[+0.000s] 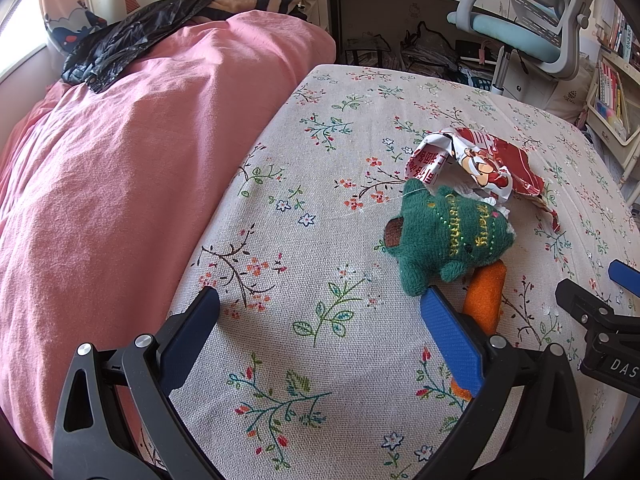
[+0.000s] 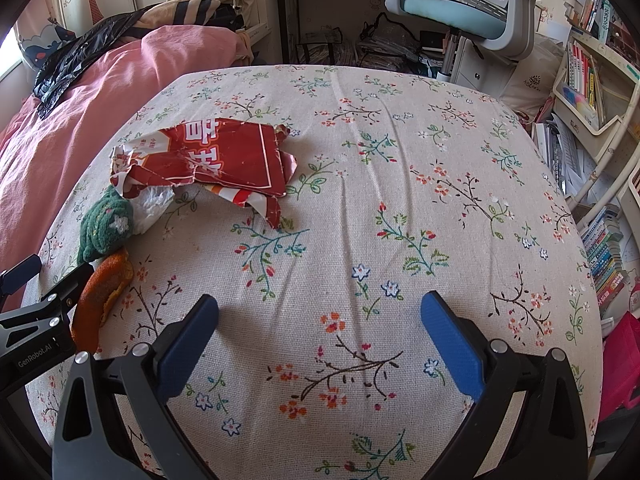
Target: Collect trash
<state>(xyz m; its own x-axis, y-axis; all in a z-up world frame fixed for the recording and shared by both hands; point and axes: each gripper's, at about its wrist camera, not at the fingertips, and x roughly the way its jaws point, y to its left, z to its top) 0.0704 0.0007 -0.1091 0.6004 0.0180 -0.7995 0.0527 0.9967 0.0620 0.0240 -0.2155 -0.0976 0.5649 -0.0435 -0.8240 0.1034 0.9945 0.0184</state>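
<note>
A torn red-and-white snack wrapper (image 1: 476,164) (image 2: 224,160) lies crumpled on the floral bedsheet (image 2: 360,200). A crumpled white tissue (image 2: 154,202) sticks out from under it. A green plush Christmas tree (image 1: 444,236) (image 2: 105,226) rests against the wrapper, with an orange plush piece (image 1: 484,300) (image 2: 102,296) beside it. My left gripper (image 1: 320,320) is open, its right finger next to the green plush. My right gripper (image 2: 320,320) is open over bare sheet, to the right of the wrapper. A black plastic bag (image 1: 120,48) (image 2: 64,68) lies on the pink quilt.
A pink quilt (image 1: 120,180) covers the left side of the bed. A blue desk chair (image 1: 532,24) and a desk stand beyond the bed's far edge. Bookshelves (image 2: 584,92) and stacked books line the right side.
</note>
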